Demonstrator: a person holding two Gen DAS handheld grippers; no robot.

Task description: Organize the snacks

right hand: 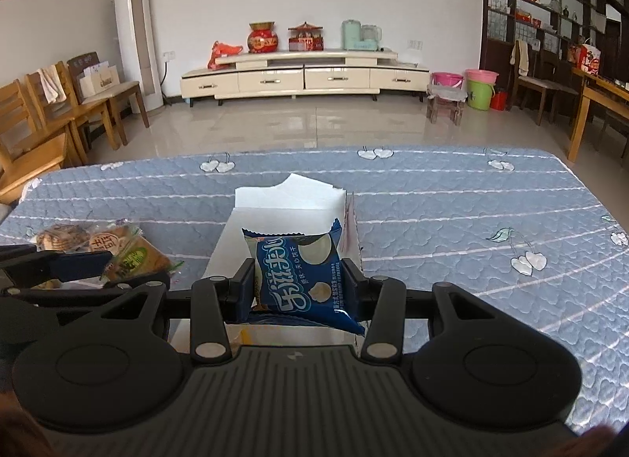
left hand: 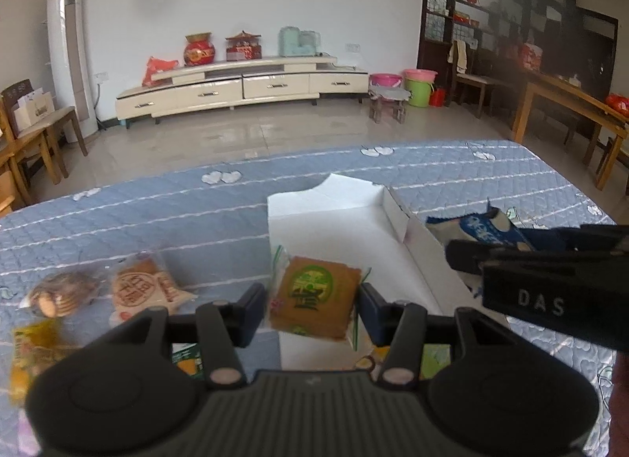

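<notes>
My left gripper [left hand: 312, 301] is shut on a brown-and-green snack packet [left hand: 314, 295] and holds it over the near end of the open white box [left hand: 334, 221]. My right gripper [right hand: 299, 284] is shut on a blue biscuit packet [right hand: 300, 278], held above the same white box [right hand: 275, 201]. In the left wrist view the right gripper [left hand: 464, 254] and its blue packet [left hand: 487, 227] show at the right of the box. In the right wrist view the left gripper [right hand: 108, 266] with the brown-and-green packet [right hand: 137, 258] shows at the left.
Loose snacks lie on the blue quilted table [left hand: 118, 213] left of the box: a round-biscuit packet [left hand: 59, 293], a pale red-printed packet [left hand: 141, 288] and a yellow packet [left hand: 31, 347]. More packets lie under the left gripper. Chairs stand beyond the table's left edge.
</notes>
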